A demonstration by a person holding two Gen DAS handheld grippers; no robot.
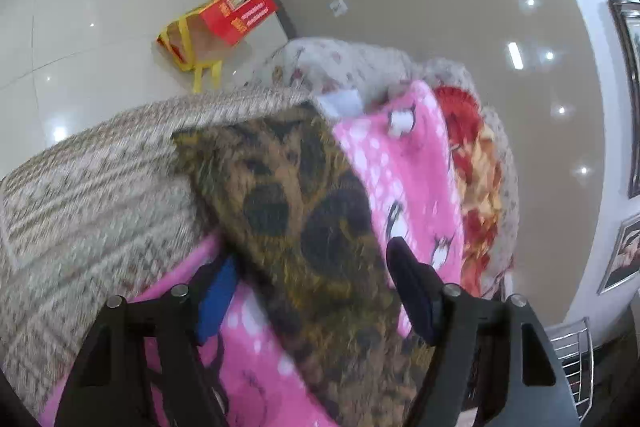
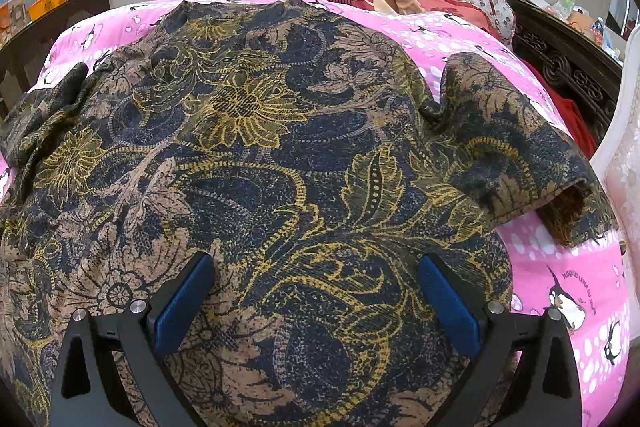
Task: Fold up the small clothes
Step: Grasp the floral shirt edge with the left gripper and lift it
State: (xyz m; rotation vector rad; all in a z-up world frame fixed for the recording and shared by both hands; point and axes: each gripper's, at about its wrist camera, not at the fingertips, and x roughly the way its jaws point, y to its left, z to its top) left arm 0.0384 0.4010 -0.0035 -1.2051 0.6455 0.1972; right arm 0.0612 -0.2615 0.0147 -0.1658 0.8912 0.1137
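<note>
- We've got the floral top (image 2: 256, 155) spread on the pink bedsheet (image 2: 560, 267), first fold starting.
- Left gripper (image 1: 312, 287) spread around a sleeve edge, not yet pinching; right gripper (image 2: 316, 299) spread, hovering.
- Next up: pinch, fold inward.

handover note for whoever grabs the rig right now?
Left claw: open, a strip of the floral top runs between its jaws; pad contact unclear, view blurred.
Right claw: open, above the floral top, holding nothing.
The top lies spread on the pink penguin sheet, one sleeve out to the right.
Done: laid out. Left: every fold.
</note>
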